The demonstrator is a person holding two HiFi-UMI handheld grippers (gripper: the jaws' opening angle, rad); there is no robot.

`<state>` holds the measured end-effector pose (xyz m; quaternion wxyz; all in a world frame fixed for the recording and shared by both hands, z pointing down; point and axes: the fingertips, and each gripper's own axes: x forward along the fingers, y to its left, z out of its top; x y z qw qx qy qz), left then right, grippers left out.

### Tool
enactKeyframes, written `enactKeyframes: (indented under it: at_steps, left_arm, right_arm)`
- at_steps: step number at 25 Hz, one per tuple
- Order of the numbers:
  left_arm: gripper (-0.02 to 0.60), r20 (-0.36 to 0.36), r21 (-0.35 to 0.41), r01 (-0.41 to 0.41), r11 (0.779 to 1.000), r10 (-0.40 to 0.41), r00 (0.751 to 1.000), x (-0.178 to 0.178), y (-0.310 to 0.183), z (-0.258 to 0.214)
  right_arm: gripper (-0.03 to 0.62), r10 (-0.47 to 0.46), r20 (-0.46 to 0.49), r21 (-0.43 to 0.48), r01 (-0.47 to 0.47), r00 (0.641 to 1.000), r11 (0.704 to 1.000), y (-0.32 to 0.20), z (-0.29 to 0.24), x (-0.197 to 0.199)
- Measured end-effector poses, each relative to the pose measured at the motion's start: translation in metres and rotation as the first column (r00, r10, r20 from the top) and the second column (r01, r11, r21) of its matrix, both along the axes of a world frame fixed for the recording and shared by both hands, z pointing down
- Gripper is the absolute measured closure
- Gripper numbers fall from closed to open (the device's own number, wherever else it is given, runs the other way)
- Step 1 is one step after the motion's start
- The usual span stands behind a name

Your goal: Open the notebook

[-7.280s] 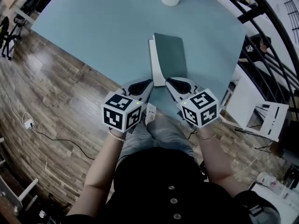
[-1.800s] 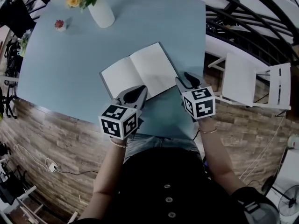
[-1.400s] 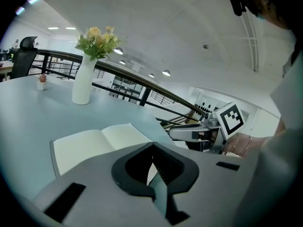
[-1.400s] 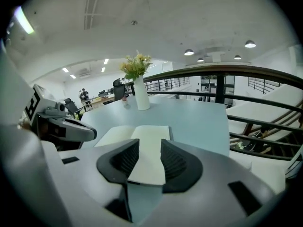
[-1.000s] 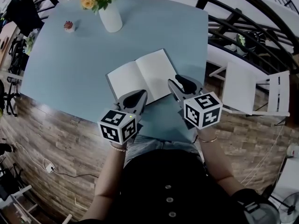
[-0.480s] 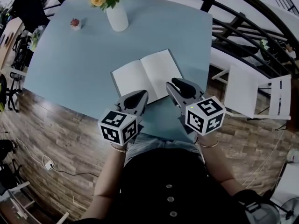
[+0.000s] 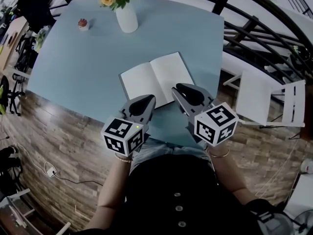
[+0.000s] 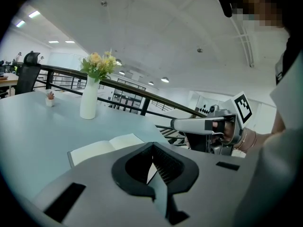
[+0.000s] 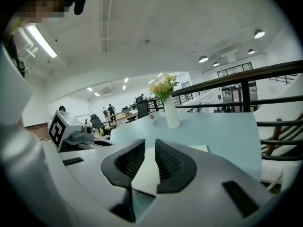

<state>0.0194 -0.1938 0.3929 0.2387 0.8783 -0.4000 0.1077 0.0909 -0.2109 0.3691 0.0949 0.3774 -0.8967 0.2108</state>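
The notebook point(image 7: 156, 78) lies open and flat on the pale blue surface point(image 7: 83, 67), close to the edge nearest the person and toward that edge's right end. Both pages are blank and face up, with a thin dark rim of cover showing around them. In the head view the long axis of the spread runs from lower left to upper right. The spine crosses it, pointing away from the person and leaning slightly left at its far end.

The left claw point(image 7: 146, 101) is held at the near left corner of the left page. Its own view shows the jaw tips meeting, closed on nothing, with only a sliver of page visible past them. The right claw point(image 7: 182, 90) is held at the near edge of the right page. Its jaws have just been closing and now stand a narrow gap apart. Nothing sits between the pads; the white page is seen through the gap, lying beyond and below them. Neither claw grips the notebook, and the head view does not settle whether either one touches the paper. The two marker cubes sit over the person's lap, off the surface.

Well apart from the notebook, at the far side of the surface, stands a white vase point(image 7: 126, 16) of yellow and orange flowers, with a small potted plant point(image 7: 83, 23) to its left. A white chair point(image 7: 268, 101) stands on the wooden floor point(image 7: 63, 126) to the right, beside a dark railing point(image 7: 254, 31)
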Motion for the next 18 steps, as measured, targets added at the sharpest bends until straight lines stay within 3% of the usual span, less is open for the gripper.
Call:
enactKeyframes:
  at_steps: [10, 18]
  left_arm:
    - [0.564, 0.007, 0.026, -0.012, 1.0, 0.011, 1.0, 0.001, 0.009, -0.007]
    - [0.565, 0.002, 0.02, 0.003, 1.0, -0.003, 1.0, -0.003, 0.015, -0.006]
  right_arm:
    - [0.589, -0.061, -0.019, 0.0, 0.061, 0.998, 0.998, 0.013, 0.003, -0.013]
    - [0.589, -0.138, 0.001, 0.008, 0.138, 0.99, 0.99, 0.026, 0.001, -0.025]
